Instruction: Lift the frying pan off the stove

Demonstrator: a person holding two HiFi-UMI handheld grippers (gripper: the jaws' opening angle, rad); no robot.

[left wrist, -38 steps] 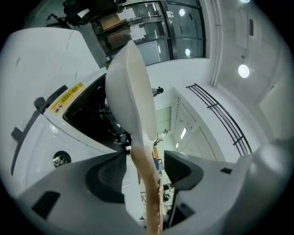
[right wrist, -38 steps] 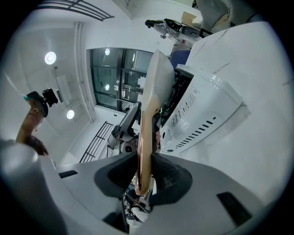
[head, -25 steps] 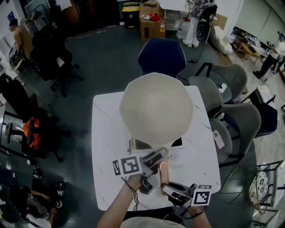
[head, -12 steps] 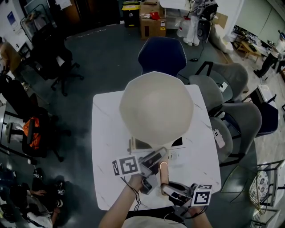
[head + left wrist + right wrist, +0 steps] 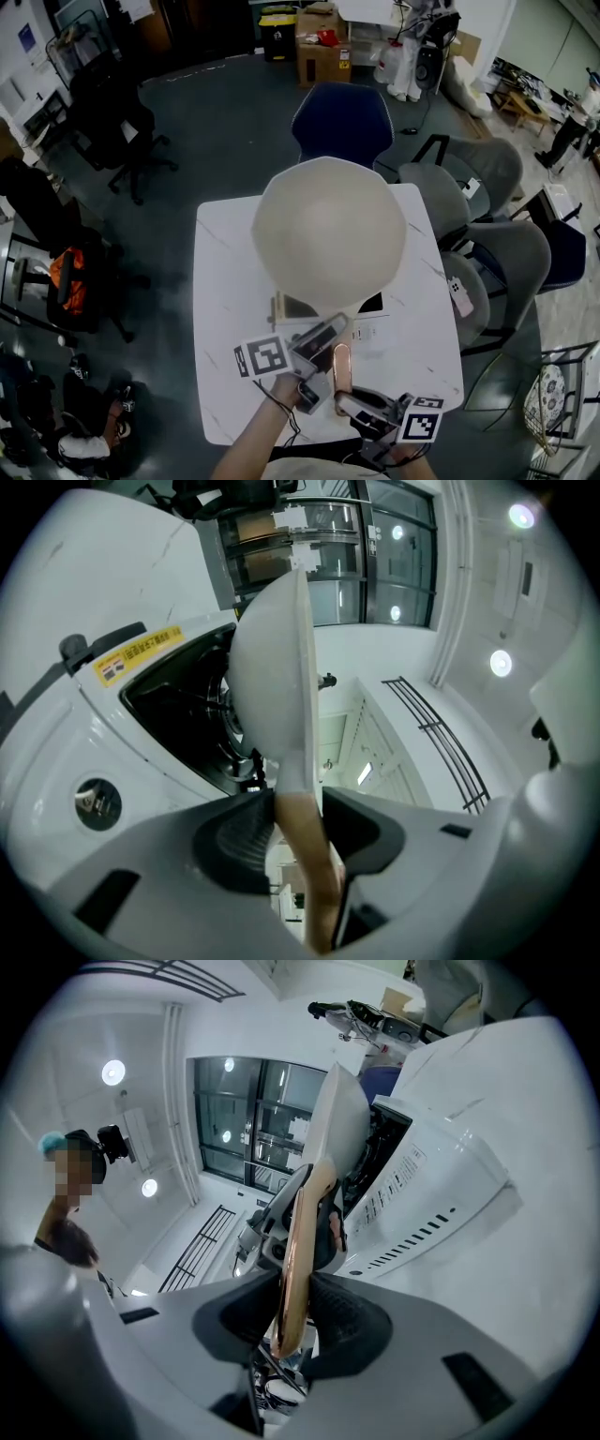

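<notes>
A large cream pan (image 5: 328,230) sits over a stove (image 5: 290,307) on a white table (image 5: 225,281), covering most of the stove. Whether its base touches the stove cannot be told. Its tan handle (image 5: 342,367) sticks out from the stove's near side, towards the person.

Both grippers are at the stove's near side, on that handle. The left gripper (image 5: 321,339) has the handle close to the pan bowl. Its jaws are closing, with the handle between them and both pads against it. The right gripper (image 5: 352,405) pinches the handle's free end, farther from the stove, with a pad pressed to each side.

A blue chair (image 5: 340,117) stands beyond the stove's far side, and grey chairs (image 5: 497,244) are to the stove's right.
</notes>
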